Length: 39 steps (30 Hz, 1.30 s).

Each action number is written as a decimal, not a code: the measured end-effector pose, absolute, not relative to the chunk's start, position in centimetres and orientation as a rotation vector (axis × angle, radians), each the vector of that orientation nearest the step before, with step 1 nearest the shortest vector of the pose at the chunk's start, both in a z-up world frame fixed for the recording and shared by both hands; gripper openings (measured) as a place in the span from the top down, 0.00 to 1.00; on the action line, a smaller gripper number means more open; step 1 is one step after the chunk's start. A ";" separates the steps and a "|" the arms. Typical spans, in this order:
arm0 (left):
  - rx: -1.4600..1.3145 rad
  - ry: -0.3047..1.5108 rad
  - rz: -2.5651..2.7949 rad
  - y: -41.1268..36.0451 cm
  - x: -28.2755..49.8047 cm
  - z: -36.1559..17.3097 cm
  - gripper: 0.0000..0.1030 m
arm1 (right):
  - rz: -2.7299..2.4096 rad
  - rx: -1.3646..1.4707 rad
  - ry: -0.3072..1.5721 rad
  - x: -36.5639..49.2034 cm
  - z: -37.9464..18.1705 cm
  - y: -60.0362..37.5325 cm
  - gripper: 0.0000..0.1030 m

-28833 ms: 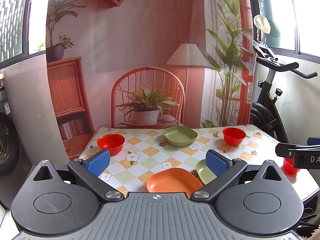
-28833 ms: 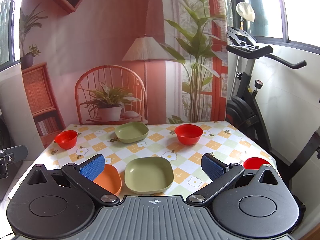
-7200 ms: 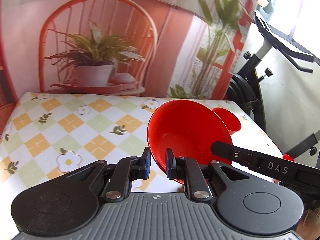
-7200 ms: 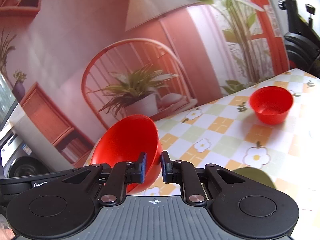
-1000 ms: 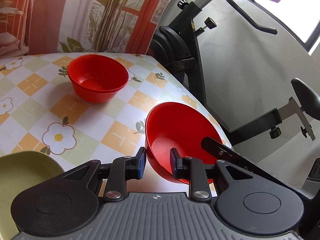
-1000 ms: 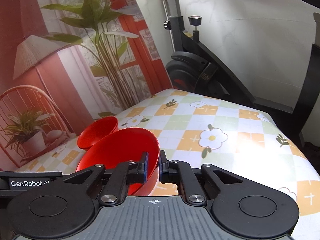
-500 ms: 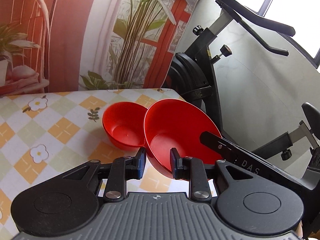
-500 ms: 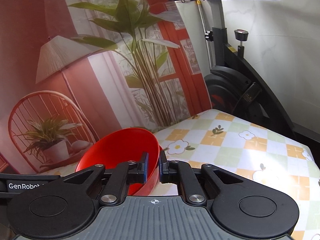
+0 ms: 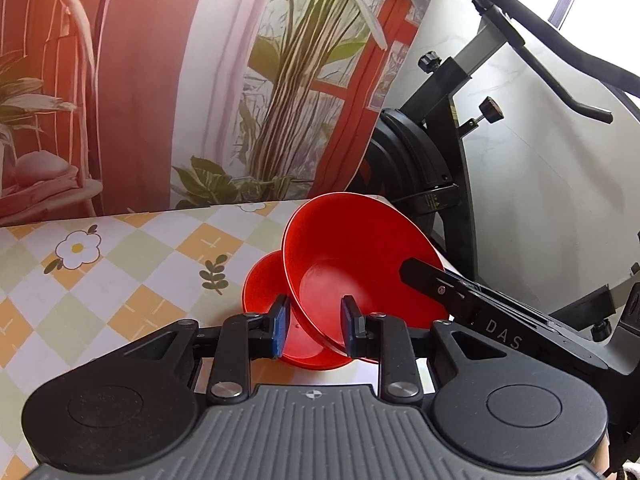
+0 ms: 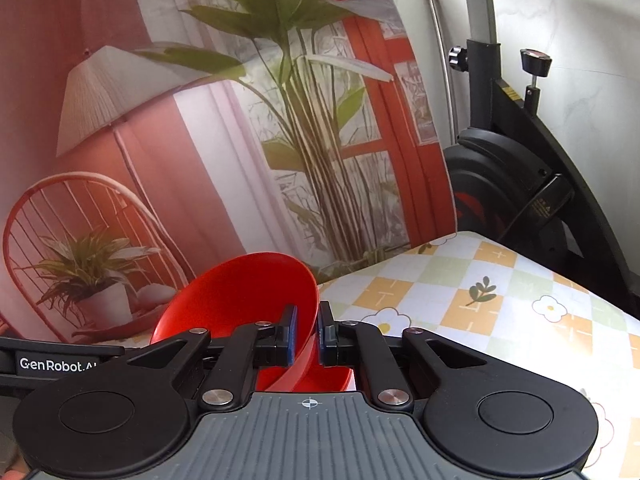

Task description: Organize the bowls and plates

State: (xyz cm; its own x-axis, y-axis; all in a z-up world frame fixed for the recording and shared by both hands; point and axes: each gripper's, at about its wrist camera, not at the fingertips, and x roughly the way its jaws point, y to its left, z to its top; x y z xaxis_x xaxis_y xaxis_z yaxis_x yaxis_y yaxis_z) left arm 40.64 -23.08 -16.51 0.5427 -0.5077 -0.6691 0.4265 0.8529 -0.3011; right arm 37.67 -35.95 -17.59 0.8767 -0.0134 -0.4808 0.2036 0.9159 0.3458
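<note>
While the right tongs [image 10: 306,334] pinch a tilted red bowl's [image 9: 352,256] rim above a second red bowl [image 9: 262,284] on the bench [image 9: 120,272], the left tongs [image 9: 313,328] straddle that rim, parted

From my left wrist view, white capitals reading "DAS" stand on the black body of the right gripper [image 9: 496,326], which reaches in just to the right of the red bowl [image 9: 360,264]. From my right wrist view, white lettering reading "GenRobot.AI", its last letter partly hidden, stands on the black body of the left gripper [image 10: 56,364], just to the left of the red bowl. A small yellow label on the exercise bike [image 10: 540,204], beyond the bowl, is too small for me to read.
</note>
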 end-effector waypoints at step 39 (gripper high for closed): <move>0.082 0.824 -0.526 -24.1 42.6 -19.7 0.54 | -0.155 0.351 0.569 39.4 -22.2 -35.7 0.87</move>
State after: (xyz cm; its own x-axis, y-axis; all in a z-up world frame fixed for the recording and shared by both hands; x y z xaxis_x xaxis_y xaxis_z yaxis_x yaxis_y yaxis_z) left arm 42.57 -24.07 -19.74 0.5592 -0.4143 -0.7181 0.4768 0.8693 -0.1302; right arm 39.44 -35.73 -22.19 0.8328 -0.0467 -0.5516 0.2387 0.9294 0.2816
